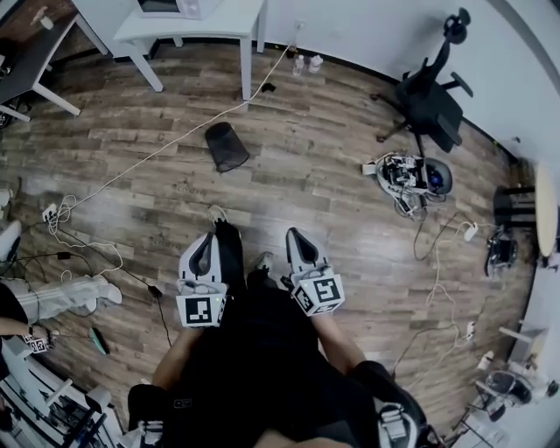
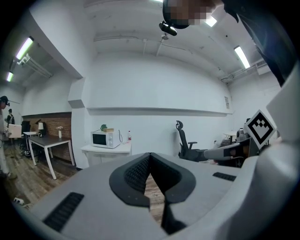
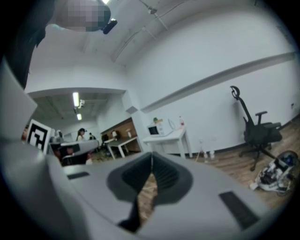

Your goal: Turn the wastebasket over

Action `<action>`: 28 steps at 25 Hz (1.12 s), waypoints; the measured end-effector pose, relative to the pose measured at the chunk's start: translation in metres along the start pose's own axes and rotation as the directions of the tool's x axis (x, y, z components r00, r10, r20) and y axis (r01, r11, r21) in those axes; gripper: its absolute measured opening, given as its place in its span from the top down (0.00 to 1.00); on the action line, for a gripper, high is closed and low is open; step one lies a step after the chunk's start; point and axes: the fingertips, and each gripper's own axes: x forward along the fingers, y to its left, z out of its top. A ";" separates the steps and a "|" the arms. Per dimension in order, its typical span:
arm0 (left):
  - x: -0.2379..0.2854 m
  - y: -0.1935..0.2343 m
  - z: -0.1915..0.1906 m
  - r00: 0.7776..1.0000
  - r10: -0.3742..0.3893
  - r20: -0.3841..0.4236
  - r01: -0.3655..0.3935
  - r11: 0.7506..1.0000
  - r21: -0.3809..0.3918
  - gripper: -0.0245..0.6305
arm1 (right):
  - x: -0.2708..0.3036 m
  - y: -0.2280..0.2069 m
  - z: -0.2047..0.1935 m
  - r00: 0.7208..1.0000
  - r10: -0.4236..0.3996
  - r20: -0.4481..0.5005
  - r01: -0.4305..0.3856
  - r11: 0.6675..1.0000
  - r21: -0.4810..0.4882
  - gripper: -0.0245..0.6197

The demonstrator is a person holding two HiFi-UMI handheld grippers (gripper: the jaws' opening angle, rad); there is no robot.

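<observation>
Both closed and empty: left hand-held gripper [image 1: 208, 241] and right hand-held gripper [image 1: 297, 238] have jaws pressed together with nothing between them, and both are well short of the wastebasket [image 1: 227, 146]. It sits on the wood floor [image 1: 315, 188] ahead, between the person and the white table [image 1: 188, 26], with a white cable [image 1: 166, 144] just beside it. Risks as I read them: jaws need to part before any rim grab, or they'll just shove it. It looks light, so a nudge could skid or roll it on the smooth boards (possibly onto that cable). A pinch on thin mesh may slip mid-flip. Looks: dark mesh, round, tapered, apparently on its side. Can't tell which way the opening faces.
</observation>
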 end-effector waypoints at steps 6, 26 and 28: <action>0.041 0.032 -0.017 0.999 0.013 -0.041 -0.014 1.000 -0.023 0.91 | 0.048 -0.008 -0.001 1.000 -0.001 -0.024 0.000 1.000 -0.016 0.91; 0.240 0.220 -0.024 0.992 0.029 -0.119 -0.036 0.998 -0.059 0.91 | 0.330 -0.028 0.022 0.987 0.036 -0.156 -0.051 0.995 -0.090 0.91; 0.249 0.226 -0.031 0.992 0.037 -0.121 -0.045 0.996 -0.072 0.91 | 0.346 -0.031 0.019 0.982 0.059 -0.181 -0.077 0.993 -0.092 0.91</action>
